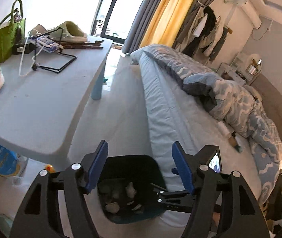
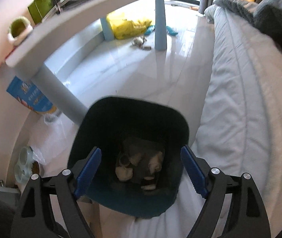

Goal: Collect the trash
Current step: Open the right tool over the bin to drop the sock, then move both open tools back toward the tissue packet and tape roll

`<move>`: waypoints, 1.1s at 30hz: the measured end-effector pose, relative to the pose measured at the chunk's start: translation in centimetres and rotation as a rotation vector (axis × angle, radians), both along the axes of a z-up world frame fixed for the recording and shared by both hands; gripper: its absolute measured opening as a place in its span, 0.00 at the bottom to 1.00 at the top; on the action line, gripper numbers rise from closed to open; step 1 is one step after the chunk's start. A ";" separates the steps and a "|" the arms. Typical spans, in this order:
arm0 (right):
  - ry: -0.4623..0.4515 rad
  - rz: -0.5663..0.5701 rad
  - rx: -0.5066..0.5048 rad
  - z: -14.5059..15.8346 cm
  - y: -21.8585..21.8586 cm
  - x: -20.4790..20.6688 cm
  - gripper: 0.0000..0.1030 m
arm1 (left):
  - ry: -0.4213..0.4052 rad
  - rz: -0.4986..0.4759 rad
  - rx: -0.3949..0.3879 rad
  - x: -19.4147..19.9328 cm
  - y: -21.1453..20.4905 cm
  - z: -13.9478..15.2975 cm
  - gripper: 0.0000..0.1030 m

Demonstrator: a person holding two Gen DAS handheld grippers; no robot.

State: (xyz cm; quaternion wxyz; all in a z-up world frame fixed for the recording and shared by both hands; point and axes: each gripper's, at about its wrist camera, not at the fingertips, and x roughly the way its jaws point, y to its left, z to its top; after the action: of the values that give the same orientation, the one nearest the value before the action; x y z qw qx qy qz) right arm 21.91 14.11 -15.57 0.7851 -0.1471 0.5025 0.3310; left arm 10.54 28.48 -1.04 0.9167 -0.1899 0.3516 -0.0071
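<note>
A dark bin (image 2: 129, 117) stands on the floor between the table and the bed, with several crumpled paper wads (image 2: 139, 164) at its bottom. My right gripper (image 2: 141, 149) hangs over the bin's mouth, open, with nothing between its blue pads. In the left wrist view the same bin (image 1: 133, 159) sits below my left gripper (image 1: 139, 145), which is open and empty. The wads (image 1: 121, 196) show inside it. A black metal piece (image 1: 168, 195) reaches over the bin's right rim. A crumpled scrap (image 2: 139, 41) lies on the floor under the table.
A grey table (image 1: 41, 103) on blue legs carries a green bag (image 1: 8, 37), slippers (image 1: 75, 31) and a wire stand. A bed (image 2: 240, 99) with a blue duvet (image 1: 230, 95) runs along the right. A yellow bag (image 2: 129, 25) and a blue package (image 2: 31, 97) lie by the table legs.
</note>
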 end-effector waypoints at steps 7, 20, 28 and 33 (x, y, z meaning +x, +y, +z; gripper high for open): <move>-0.083 0.001 0.088 4.0 -1.7 0.5 0.81 | -0.030 -0.027 0.033 1.1 -2.7 1.2 0.71; -0.194 -0.100 0.151 8.3 -9.4 3.8 0.83 | -0.037 -0.041 0.078 5.4 -8.1 2.5 0.75; -0.247 -0.181 0.187 10.4 -14.6 5.4 0.85 | -0.060 -0.090 0.144 7.5 -12.5 2.8 0.77; -0.268 -0.216 0.192 10.9 -17.6 6.1 0.87 | -0.055 -0.109 0.145 8.7 -14.9 2.5 0.77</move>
State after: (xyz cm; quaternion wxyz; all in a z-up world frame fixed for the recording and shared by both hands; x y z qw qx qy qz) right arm 28.01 -3.51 -4.64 0.8863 -0.0594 0.3725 0.2687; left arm 19.23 13.62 1.47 0.9356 -0.1031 0.3358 -0.0368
